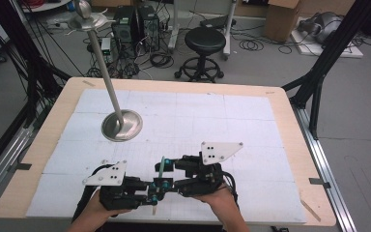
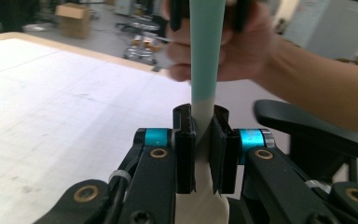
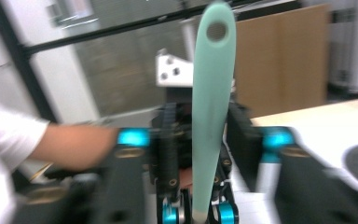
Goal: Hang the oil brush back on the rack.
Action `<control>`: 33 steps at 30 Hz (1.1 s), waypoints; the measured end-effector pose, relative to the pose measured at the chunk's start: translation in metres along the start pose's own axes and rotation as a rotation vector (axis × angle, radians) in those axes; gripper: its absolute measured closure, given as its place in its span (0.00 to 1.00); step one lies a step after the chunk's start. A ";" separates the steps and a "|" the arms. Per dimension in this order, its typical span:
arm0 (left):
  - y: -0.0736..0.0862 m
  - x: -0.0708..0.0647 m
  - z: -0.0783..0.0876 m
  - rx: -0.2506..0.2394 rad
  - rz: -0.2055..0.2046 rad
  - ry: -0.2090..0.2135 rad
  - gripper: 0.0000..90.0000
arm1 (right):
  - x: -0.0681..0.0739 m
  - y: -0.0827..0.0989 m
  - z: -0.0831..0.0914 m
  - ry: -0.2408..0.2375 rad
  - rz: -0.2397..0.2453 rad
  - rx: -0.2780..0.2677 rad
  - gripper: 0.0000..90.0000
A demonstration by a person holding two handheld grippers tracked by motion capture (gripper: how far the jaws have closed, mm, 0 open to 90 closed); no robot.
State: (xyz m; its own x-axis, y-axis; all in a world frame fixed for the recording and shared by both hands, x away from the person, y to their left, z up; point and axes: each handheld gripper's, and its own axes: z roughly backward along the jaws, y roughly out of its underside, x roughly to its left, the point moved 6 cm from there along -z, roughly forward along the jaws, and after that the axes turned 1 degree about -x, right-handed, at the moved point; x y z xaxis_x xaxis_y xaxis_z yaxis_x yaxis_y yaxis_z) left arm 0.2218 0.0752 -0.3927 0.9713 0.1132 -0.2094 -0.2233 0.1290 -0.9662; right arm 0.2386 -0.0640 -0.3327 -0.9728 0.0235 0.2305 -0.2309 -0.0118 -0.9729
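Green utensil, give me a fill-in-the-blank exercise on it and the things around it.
1. The left tongs are shut on the ___ end of the utensil.
2. Near its tip, the green handle has a round ___.
3. The right tongs stand ___ on either side of the handle.
4. The metal stand on the table has a ___ base.

Missing words: white; hole; open; round
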 end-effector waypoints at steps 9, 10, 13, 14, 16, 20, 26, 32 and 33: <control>0.000 0.011 -0.001 -0.010 0.007 -0.209 0.90 | -0.001 -0.002 -0.001 0.302 0.020 0.007 0.48; 0.000 0.013 -0.002 -0.003 0.013 -0.254 0.90 | -0.003 -0.002 -0.001 0.383 0.019 0.024 0.49; 0.000 0.015 -0.002 0.005 0.010 -0.294 0.90 | -0.004 0.000 -0.002 0.442 0.018 0.040 0.54; 0.001 0.016 -0.002 0.005 0.011 -0.325 0.90 | -0.003 0.001 -0.002 0.467 0.012 0.048 0.58; 0.001 0.017 -0.002 0.010 0.006 -0.342 0.90 | -0.003 0.001 -0.002 0.493 0.007 0.048 0.62; 0.002 0.018 -0.003 0.020 0.003 -0.376 0.90 | -0.004 0.001 -0.003 0.515 0.009 0.061 0.67; 0.001 0.018 -0.004 0.024 -0.003 -0.402 0.90 | -0.004 0.002 -0.009 0.559 -0.010 0.085 0.81; 0.002 0.018 -0.005 0.036 -0.008 -0.410 0.90 | -0.004 0.002 -0.010 0.584 -0.047 0.090 0.88; 0.002 0.018 -0.005 0.036 -0.008 -0.410 0.90 | -0.004 0.002 -0.010 0.579 -0.057 0.090 0.88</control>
State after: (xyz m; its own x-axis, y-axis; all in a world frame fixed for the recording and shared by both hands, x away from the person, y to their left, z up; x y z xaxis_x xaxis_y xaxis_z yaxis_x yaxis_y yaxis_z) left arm 0.2390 0.0725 -0.3991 0.8612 0.4944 -0.1178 -0.2259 0.1649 -0.9601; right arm 0.2419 -0.0543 -0.3359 -0.7952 0.5685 0.2108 -0.3078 -0.0789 -0.9482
